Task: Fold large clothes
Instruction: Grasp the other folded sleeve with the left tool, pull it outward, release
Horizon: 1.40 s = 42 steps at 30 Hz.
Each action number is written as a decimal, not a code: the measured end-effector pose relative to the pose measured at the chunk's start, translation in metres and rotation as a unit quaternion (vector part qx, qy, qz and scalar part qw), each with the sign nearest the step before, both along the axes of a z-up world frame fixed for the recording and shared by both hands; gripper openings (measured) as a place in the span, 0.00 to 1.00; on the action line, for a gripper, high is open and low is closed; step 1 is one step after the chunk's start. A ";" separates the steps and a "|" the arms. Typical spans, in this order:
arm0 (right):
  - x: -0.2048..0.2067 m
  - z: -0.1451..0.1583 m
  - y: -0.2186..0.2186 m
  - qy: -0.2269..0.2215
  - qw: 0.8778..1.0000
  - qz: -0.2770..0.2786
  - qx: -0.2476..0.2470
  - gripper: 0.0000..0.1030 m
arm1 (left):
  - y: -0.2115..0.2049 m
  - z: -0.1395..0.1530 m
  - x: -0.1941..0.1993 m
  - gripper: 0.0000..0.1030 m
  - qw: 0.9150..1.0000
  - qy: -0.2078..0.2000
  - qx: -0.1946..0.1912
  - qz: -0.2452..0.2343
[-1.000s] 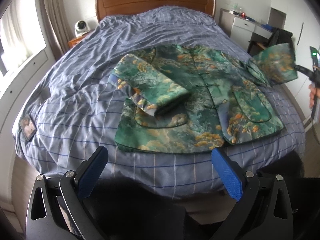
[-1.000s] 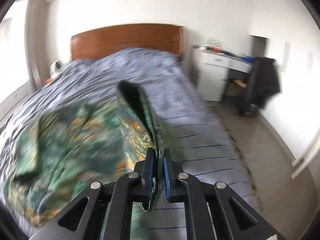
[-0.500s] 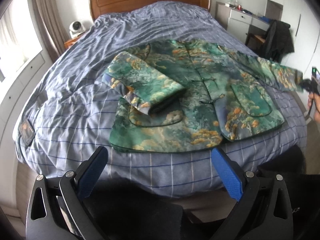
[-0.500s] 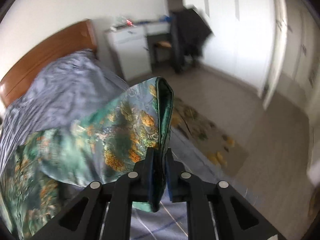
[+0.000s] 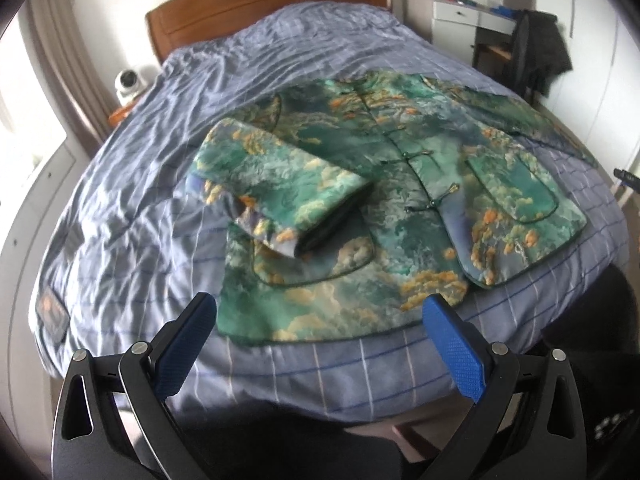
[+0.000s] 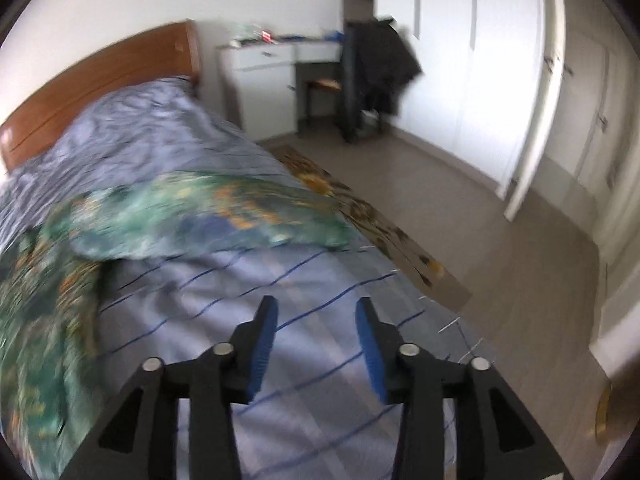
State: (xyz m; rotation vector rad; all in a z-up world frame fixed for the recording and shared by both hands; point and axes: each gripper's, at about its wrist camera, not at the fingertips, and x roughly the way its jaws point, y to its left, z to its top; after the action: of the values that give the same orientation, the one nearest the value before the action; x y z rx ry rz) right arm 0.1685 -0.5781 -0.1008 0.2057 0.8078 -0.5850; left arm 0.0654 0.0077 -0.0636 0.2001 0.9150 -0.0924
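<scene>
Ahead of my spread, empty right gripper [image 6: 316, 344], the sleeve [image 6: 208, 216] lies at the bed [image 6: 320, 280] edge and might slide off; left gripper [image 5: 328, 344] gapes empty too.

You have one green patterned jacket [image 5: 400, 184] on one bed [image 5: 168, 152], with one wooden headboard [image 5: 256, 0]. Count two claws: the left claw [image 5: 320, 340] and the right claw [image 6: 316, 344]. There is one white dresser [image 6: 260, 80], one chair [image 6: 360, 80] and one rug [image 6: 360, 216].
</scene>
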 end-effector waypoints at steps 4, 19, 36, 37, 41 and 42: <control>-0.015 0.004 0.054 -0.013 0.999 0.043 -0.014 0.44 | -0.005 -0.004 0.004 1.00 0.999 -0.014 0.017 -0.032; -0.077 -0.003 0.133 -0.013 0.991 0.126 -0.037 0.49 | -0.001 -0.051 0.111 0.99 0.976 0.019 0.078 -0.204; -0.081 -0.022 0.164 0.010 0.988 0.149 -0.037 0.49 | 0.034 -0.087 0.159 0.11 0.975 0.107 0.018 -0.195; -0.081 -0.021 0.165 0.009 0.988 0.150 -0.040 0.49 | 0.039 -0.076 0.157 0.11 0.978 0.092 0.011 -0.186; -0.083 -0.021 0.169 0.007 0.987 0.156 -0.047 0.49 | 0.081 -0.025 0.148 0.11 0.992 0.025 -0.018 -0.122; -0.084 -0.020 0.169 0.005 0.987 0.155 -0.047 0.49 | 0.094 -0.013 0.146 0.11 0.995 0.009 -0.022 -0.101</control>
State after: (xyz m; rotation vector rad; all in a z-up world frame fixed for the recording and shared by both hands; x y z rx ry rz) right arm 0.0847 -0.4094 -0.1211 -0.0113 0.8014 -0.3289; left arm 0.2113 0.1020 -0.0768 0.2510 0.9072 -0.3029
